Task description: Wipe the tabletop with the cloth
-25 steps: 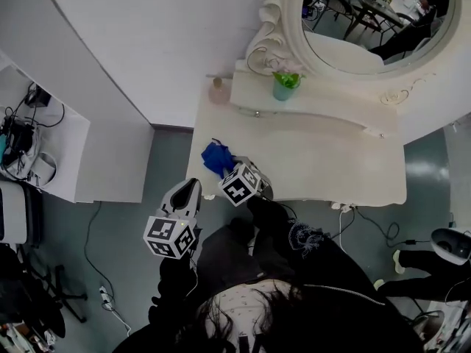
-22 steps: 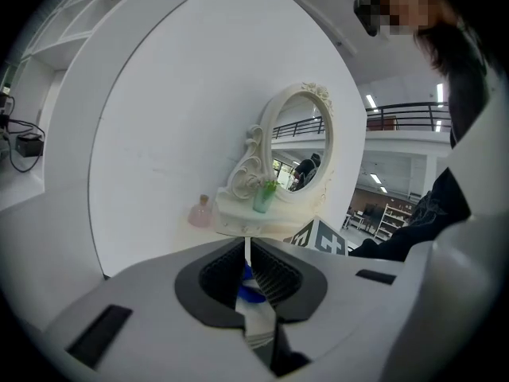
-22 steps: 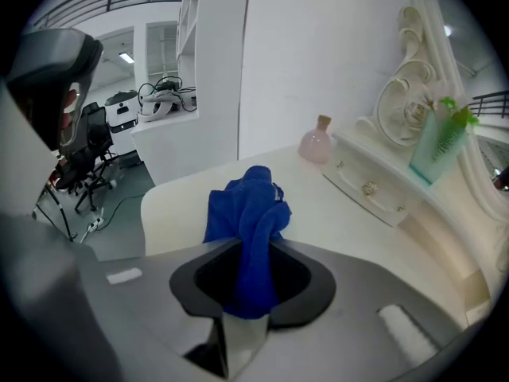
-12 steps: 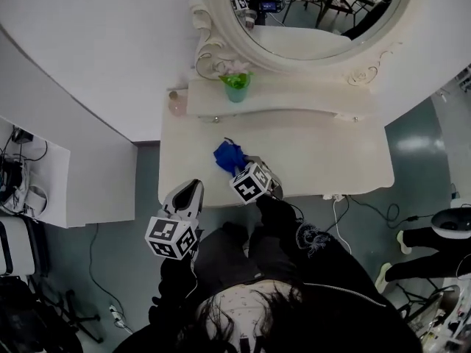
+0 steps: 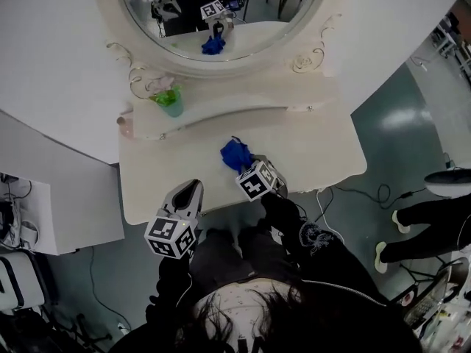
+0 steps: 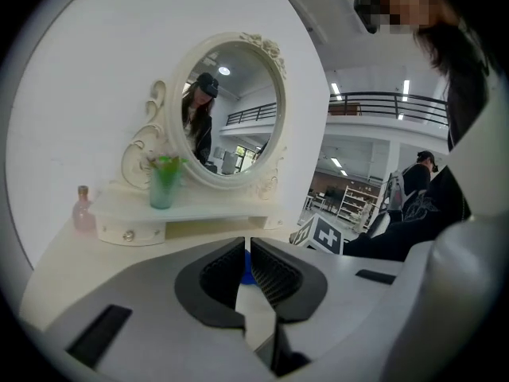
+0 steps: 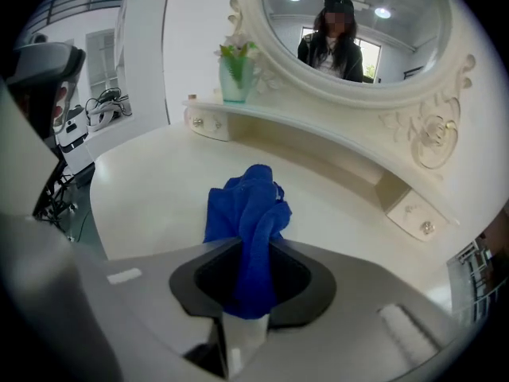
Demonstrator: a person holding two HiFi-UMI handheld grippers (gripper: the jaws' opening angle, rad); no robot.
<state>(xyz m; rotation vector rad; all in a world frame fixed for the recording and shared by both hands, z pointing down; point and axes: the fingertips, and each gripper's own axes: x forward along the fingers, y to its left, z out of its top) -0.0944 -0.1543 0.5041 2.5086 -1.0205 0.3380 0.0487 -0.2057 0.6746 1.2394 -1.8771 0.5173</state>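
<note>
Left claw (image 6: 245, 263) hangs at the front edge of the surface (image 5: 313, 149), jaws all but together with nothing between them, while to its right the right claw (image 7: 251, 253) is clamped on the blue cloth (image 7: 248, 201), which bunches up just ahead of its jaws over the surface.

The head view looks steeply down from high before the mirror (image 5: 221, 13); both gripper views face it, low and near.
</note>
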